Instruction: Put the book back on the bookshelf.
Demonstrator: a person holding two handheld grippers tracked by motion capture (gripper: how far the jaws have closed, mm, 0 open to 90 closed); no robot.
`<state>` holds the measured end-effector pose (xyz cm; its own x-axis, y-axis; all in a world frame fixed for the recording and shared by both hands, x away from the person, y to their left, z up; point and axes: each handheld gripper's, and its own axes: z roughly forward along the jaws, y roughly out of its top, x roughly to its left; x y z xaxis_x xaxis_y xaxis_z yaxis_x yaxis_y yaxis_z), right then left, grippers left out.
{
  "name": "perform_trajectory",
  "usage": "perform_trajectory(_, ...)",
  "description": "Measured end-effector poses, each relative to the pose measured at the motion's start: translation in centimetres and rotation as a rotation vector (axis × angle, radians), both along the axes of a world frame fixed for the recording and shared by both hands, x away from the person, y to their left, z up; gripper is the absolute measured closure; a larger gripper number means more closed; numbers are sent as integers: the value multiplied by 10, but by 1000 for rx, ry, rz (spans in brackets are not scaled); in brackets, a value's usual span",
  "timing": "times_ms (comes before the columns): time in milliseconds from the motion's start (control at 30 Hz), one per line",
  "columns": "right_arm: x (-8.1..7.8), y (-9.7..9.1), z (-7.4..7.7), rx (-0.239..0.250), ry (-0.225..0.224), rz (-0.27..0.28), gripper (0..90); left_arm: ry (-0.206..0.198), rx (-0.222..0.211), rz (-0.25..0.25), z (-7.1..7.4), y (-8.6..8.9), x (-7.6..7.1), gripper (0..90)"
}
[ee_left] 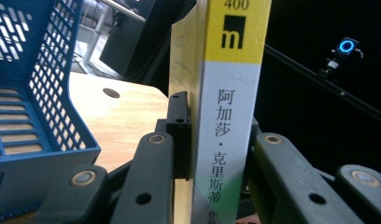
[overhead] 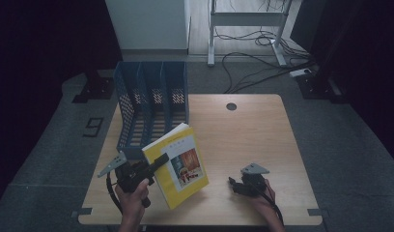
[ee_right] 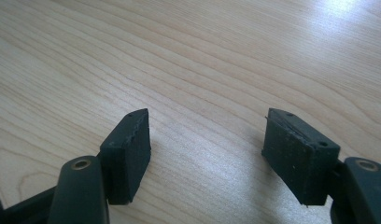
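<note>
Yellow paperback book (overhead: 181, 164), with a picture on its cover, is held tilted above the near-left table (overhead: 253, 140), just near of the blue file rack (overhead: 151, 96); its white-and-yellow spine reads "400", "m" and 阿加莎·克里斯蒂. Left gripper (overhead: 161, 160) is clamped across the spine. Right gripper (ee_right: 205, 140) rests near-right, jaws apart and empty.

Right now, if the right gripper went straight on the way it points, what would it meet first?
The bare table top. The right gripper has open jaws with nothing between them, angled down at the wood. Nothing else lies ahead, though how near the wood is I can't judge.
</note>
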<state>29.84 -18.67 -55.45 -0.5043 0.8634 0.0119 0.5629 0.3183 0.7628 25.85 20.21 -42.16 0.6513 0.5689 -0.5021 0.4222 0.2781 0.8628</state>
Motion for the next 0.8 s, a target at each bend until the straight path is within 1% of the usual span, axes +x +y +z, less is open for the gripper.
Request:
perform_trajectory(33, 0, 0, 0, 0, 0, 0, 311, 0, 0, 0, 0, 0, 0, 751)
perform_trajectory(67, 0, 0, 0, 0, 2, 0, 310, -1, 2, 6, 3, 1, 0, 752)
perform_trajectory(100, 0, 0, 0, -1, 2, 1, 310, -8, 8, 14, 11, 2, 0, 752)
perform_trajectory(200, 0, 0, 0, -1, 4, 2, 310, -16, 9, 26, 23, 3, 0, 751)
perform_trajectory(333, 0, 0, 0, -2, 3, 4, 310, -28, 6, 22, 37, 3, -1, 752)
perform_trajectory(367, 0, 0, 0, -2, 3, 4, 310, -28, 6, 22, 37, 3, -1, 752)
perform_trajectory(400, 1, -1, 0, 0, 3, 5, 310, -37, 0, 23, 42, 3, -1, 752)
perform_trajectory(433, 1, -1, 0, 2, 4, 4, 310, -38, -2, 24, 44, 4, 0, 752)
perform_trajectory(567, 1, -1, 0, 0, 2, 3, 309, -42, -3, 37, 48, 6, 2, 752)
perform_trajectory(600, 1, -1, 0, 0, 2, 3, 310, -49, -2, 53, 48, 7, 3, 752)
perform_trajectory(633, 1, -1, 0, 0, 2, 3, 310, -49, -2, 53, 48, 7, 3, 752)
perform_trajectory(667, 1, -1, 0, -2, 2, 5, 308, -56, -4, 74, 47, 9, 4, 752)
perform_trajectory(700, 1, -1, 0, -2, 2, 5, 308, -56, -4, 74, 47, 9, 4, 752)
perform_trajectory(733, 2, -2, 0, -3, 2, 4, 308, -63, -1, 95, 46, 10, 5, 752)
perform_trajectory(767, 2, -2, 0, -3, 2, 4, 308, -63, -1, 95, 46, 10, 5, 752)
perform_trajectory(800, 2, -1, 0, 0, 3, -2, 308, -68, 14, 103, 45, 10, 6, 752)
